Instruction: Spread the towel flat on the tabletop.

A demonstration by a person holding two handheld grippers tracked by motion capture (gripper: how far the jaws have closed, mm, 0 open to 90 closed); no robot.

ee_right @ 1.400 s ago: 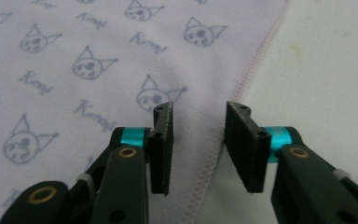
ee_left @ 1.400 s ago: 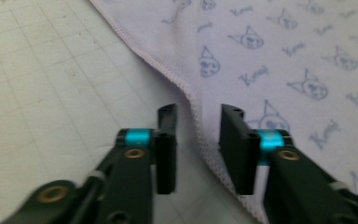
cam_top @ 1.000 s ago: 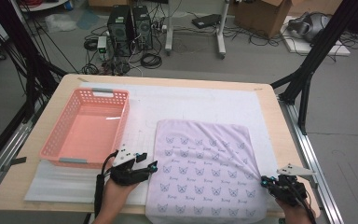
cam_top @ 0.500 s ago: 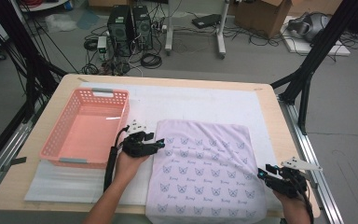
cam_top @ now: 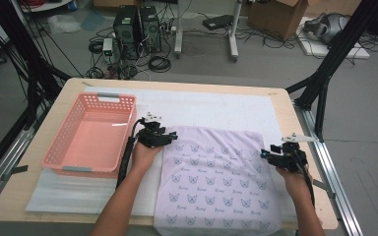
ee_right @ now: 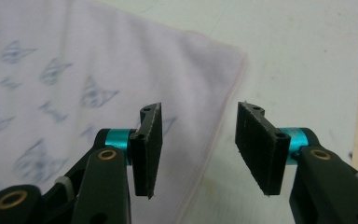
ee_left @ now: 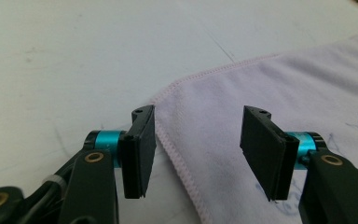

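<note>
Straddling the towel's (cam_top: 216, 179) far corners, the left gripper (ee_left: 196, 156) gapes unclenched and the right gripper (ee_right: 198, 149), jaws just opening, holds nothing, seemingly poised to pinch and fold it.

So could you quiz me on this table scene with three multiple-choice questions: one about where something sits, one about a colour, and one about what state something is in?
1. Where is the basket relative to the towel?
A. On the towel
B. To its left
C. To its right

2. What colour is the basket?
A. Pink
B. Green
C. Black

3. How do the left gripper's jaws stand?
A. Clamped on the towel
C. Open over the towel's corner
B. Holding the basket

Answers: 1 B, the high view shows it at the table's left side. 2 A, its plastic mesh is pink. 3 C, a clear gap separates the pads, with the hem below.
</note>
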